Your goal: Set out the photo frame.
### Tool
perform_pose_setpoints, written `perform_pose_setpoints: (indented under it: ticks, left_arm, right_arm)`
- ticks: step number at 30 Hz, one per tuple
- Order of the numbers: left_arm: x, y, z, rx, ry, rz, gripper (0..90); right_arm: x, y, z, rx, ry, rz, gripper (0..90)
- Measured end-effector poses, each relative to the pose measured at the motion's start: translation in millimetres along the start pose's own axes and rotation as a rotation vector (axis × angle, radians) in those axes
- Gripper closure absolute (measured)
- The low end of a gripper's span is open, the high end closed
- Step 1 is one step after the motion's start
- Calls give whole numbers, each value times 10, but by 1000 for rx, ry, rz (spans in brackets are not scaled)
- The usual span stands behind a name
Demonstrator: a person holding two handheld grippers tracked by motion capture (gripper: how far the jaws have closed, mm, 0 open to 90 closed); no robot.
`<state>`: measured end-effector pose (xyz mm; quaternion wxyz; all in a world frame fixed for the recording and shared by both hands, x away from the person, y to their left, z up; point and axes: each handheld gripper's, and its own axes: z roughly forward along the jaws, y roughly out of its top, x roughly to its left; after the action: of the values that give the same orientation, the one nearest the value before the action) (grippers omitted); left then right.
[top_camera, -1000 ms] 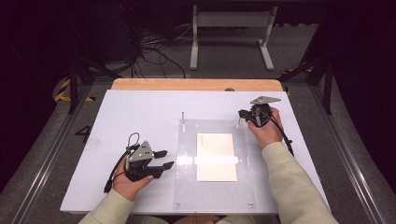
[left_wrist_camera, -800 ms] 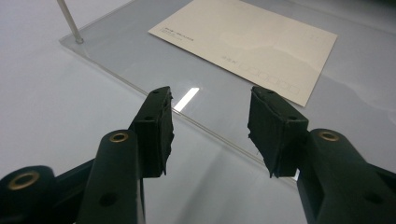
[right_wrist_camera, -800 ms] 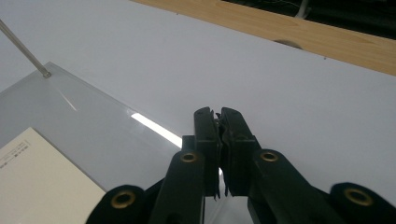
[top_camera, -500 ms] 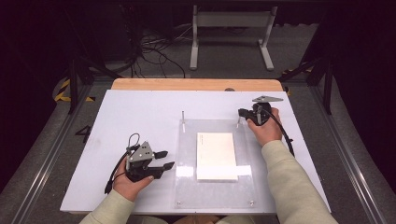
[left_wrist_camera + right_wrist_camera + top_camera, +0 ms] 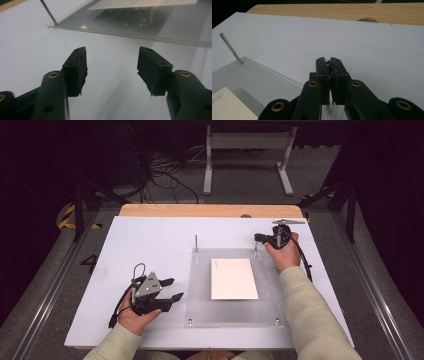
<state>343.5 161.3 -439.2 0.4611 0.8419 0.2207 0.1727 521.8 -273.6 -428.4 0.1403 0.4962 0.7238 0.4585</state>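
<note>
A big white board [image 5: 150, 240] covers the table. A clear plate [image 5: 200, 285] lies on it, nearer the front edge, with a white card [image 5: 233, 279] on top. The left gripper [image 5: 170, 289] sits just beside the plate's left edge; its jaws have just been opening and hold nothing. The right gripper [image 5: 258, 239] is squeezed shut on a thin pin [image 5: 255, 251] at the plate's far right corner.

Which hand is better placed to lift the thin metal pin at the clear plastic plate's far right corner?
Right. The right gripper is shut on that thin metal pin. The left gripper sits off the clear plastic plate's left side, its jaws just opening, nothing between them.
</note>
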Motion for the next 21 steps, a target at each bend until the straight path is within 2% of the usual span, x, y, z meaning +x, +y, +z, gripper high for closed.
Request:
perform_pose_setpoints:
  ticks: [2,3,4,6,9,12,14,16,18,21]
  left_arm:
    - [-28,8,18,-13,7,34,325]
    - [-63,19,48,-25,4,66,296]
    - [-63,19,48,-25,4,66,286]
    - [-116,54,105,-42,9,115,265]
    - [-167,107,184,-61,19,139,221]
    - [-220,194,236,-122,37,185,208]
    - [-227,212,240,-136,39,189,209]
    - [-245,267,264,-183,24,200,219]
    - [-249,281,299,-198,4,188,239]
    - [-258,303,336,-201,1,199,271]
  right_arm:
    - [-15,11,14,5,5,16,858]
    - [-25,18,25,6,8,27,857]
    - [-25,18,25,6,8,27,857]
    - [-44,23,37,7,15,39,857]
    - [-58,26,45,8,22,49,857]
    - [-59,31,52,10,18,58,857]
    - [-61,31,54,10,20,62,857]
    - [-65,30,56,9,22,68,856]
    - [-65,30,54,10,22,67,856]
    - [-60,28,49,11,22,67,856]
